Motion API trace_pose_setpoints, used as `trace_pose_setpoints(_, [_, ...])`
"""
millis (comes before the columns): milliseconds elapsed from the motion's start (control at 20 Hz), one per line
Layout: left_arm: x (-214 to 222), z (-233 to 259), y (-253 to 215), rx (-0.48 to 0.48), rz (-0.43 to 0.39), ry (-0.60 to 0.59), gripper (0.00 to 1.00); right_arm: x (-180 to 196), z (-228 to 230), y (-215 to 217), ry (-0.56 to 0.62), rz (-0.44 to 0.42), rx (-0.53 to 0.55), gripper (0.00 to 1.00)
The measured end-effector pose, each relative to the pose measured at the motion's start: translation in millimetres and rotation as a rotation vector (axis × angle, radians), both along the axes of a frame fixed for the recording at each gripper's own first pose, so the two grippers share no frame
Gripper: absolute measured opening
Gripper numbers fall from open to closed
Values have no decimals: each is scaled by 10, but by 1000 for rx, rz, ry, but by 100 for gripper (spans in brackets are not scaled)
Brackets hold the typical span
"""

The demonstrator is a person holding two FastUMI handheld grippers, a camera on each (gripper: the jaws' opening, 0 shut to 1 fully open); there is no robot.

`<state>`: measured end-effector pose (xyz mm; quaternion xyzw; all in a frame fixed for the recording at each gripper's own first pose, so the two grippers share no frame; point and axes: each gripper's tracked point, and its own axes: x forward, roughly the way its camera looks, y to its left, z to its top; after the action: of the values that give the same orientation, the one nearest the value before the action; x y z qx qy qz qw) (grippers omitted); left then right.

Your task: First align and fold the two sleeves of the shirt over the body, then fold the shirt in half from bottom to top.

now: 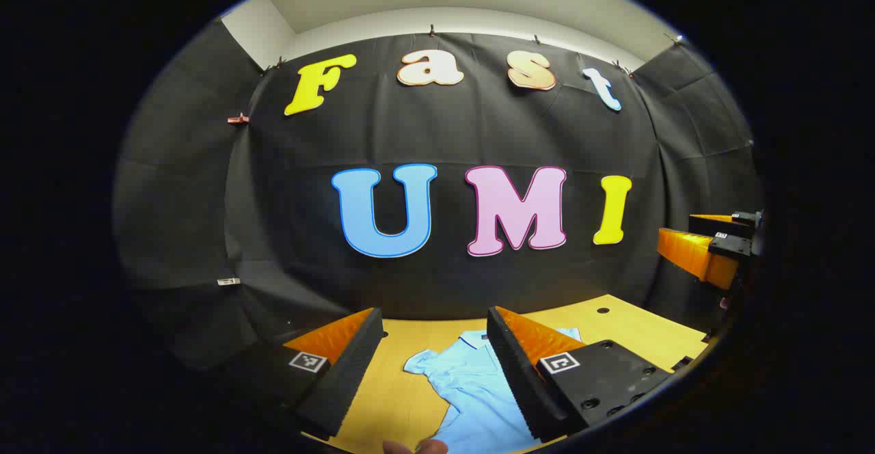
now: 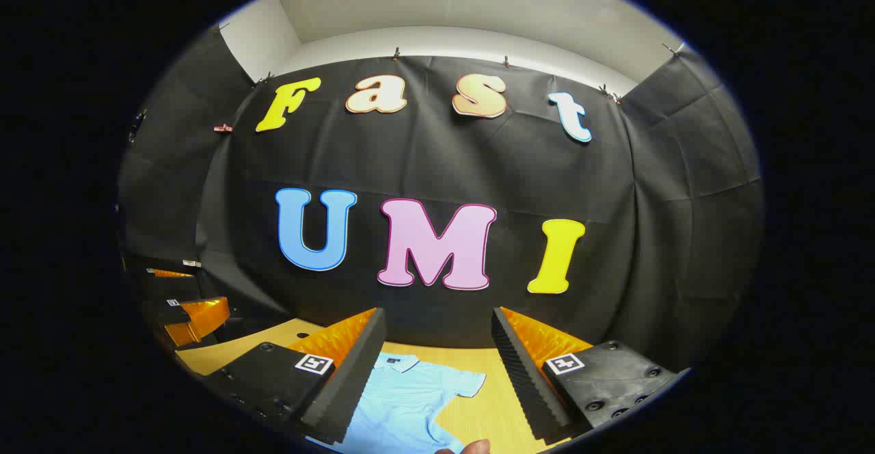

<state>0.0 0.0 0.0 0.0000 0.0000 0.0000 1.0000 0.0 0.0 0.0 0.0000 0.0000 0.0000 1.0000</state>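
Wooden table runs along the foot of the booth wall, pale tabletop, small dark holes near the far edge. Light blue polo shirt lies flat on it, collar toward the wall, short sleeves spread out, not folded; in the right gripper view the shirt shows one sleeve out to the side. Left gripper held above the table, jaws wide apart, empty, shirt seen between its fingers. Right gripper also above the table, jaws wide apart, holding nothing. Each gripper appears at the edge of the other's view: right one, left one. Fingertip at the bottom edge.
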Motion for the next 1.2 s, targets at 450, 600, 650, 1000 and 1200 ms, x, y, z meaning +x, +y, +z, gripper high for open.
trace_pose_setpoints(450, [139, -26, -40, 22, -5, 10, 97, 149, -145, 25, 29, 9, 1, 96])
trace_pose_setpoints(600, [160, -41, -62, 30, -18, 13, 97, 179, -190, 46, 40, 11, 1, 97])
trace_pose_setpoints(650, [170, -52, -66, 32, -19, 15, 98, 188, -203, 55, 44, 11, 2, 97])
trace_pose_setpoints(1000, [196, -134, -77, 38, -25, 39, 98, 361, -418, 84, 117, 25, 18, 96])
trace_pose_setpoints(1200, [192, -146, -127, 57, -38, 42, 97, 773, -830, -125, 238, -19, 42, 96])
